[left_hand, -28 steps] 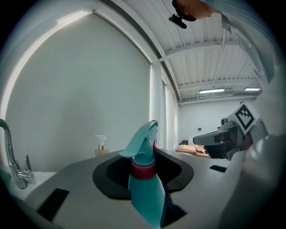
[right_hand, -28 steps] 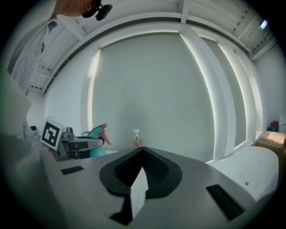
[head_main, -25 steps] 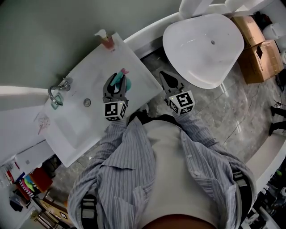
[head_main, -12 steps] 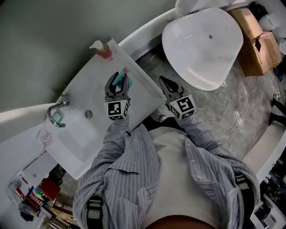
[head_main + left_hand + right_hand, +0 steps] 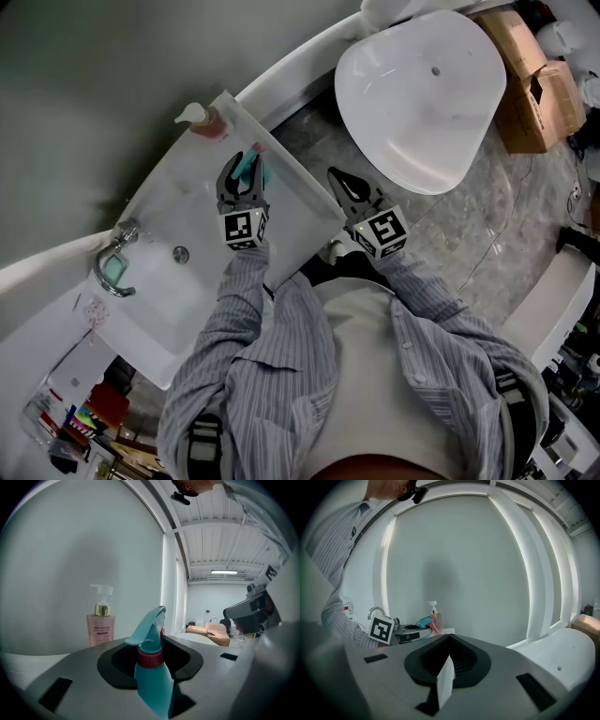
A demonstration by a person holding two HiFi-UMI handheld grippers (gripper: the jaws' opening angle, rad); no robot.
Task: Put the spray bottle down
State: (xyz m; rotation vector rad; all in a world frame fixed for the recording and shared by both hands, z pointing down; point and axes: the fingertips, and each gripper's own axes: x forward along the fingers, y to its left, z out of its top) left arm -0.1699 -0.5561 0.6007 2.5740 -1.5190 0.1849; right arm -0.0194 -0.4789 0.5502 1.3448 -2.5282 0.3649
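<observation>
Teal plastic spray bottle point(image 5: 152, 667) with a red collar is clamped between the jaws of the left hand-held gripper point(image 5: 242, 176). It is over the far part of the white ceramic washbasin point(image 5: 178, 202), close to its right edge and near the pink pump-top soap bottle point(image 5: 202, 122) at the far corner. Whether its base touches the basin I cannot tell, so the putting-down looks unfinished, with any last lowering and the release not yet done. Beyond that right edge the right hand-held gripper point(image 5: 339, 180) hangs with its jaws together on nothing.
</observation>
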